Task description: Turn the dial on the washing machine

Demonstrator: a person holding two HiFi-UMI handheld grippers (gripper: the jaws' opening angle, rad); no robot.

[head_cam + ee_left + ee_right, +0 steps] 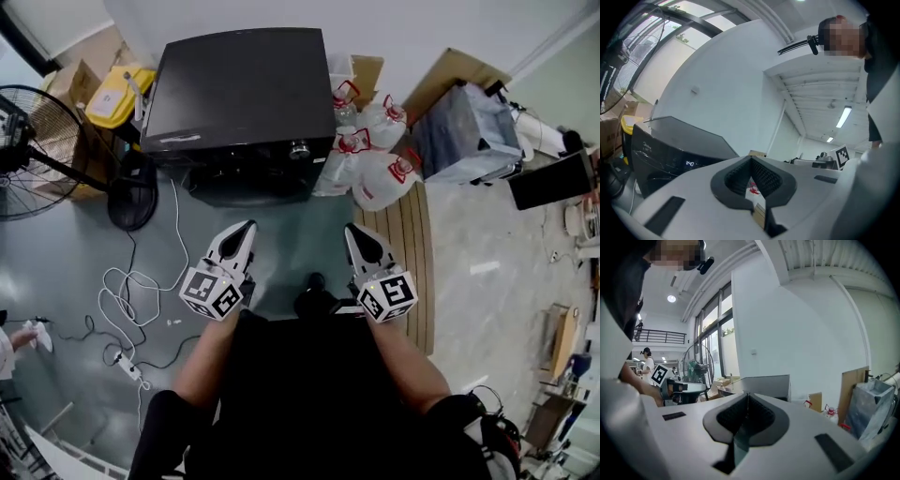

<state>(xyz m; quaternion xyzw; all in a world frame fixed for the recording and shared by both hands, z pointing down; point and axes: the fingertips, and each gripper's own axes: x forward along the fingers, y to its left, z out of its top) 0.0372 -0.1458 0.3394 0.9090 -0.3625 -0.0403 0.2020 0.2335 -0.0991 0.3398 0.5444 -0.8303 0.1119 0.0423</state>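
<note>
two grippers, both with jaws pressed together on nothing: the left gripper [248, 227] and right gripper [352, 231] hang side by side, well short of the one washing machine [239, 89] at 12 o'clock. its single dial [299, 149] sits at the front right corner, untouched. at 1 o'clock stand what look like four water jugs [380, 178]; one fan [28, 141] at 10 o'clock.

Closed tool [751, 162] facing washing machine [682, 136]
</note>
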